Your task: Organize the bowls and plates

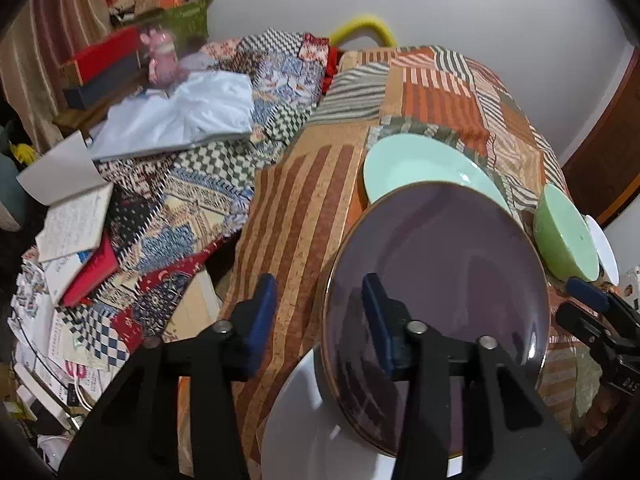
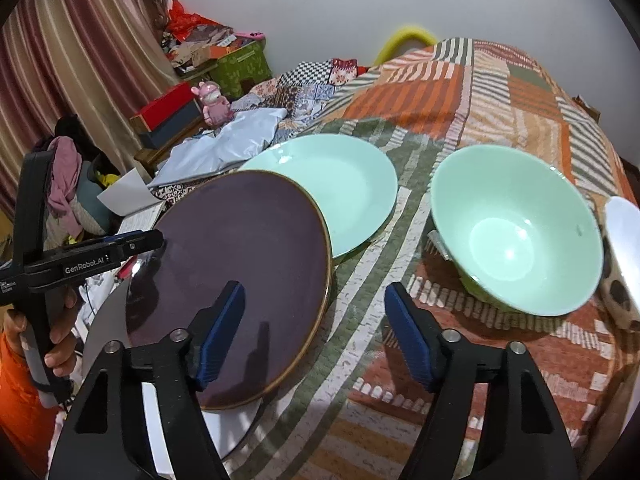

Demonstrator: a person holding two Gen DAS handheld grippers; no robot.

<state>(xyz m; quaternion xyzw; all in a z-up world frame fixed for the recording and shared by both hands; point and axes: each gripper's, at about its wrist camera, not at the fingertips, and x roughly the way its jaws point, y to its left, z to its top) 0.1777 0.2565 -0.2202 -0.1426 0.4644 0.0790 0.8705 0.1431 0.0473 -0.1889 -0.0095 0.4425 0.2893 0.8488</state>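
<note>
One "GenRobot.AI" label [image 2: 85,263], left gripper [image 2: 132,240].

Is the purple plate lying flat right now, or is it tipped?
Tipped. The purple plate leans with its left edge raised over the white plate below, the open left gripper straddling its rim.

purple plate [image 2: 240,264], mint bowl [image 2: 516,232], patchwork cloth [image 2: 460,92]

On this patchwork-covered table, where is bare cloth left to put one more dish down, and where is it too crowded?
Free: the striped cloth in front of the right gripper, between the dark purple round plate and the mint green bowl; also the far cloth behind the mint green plate. Crowded: the left side, where the purple plate overlaps the white plate.
</note>
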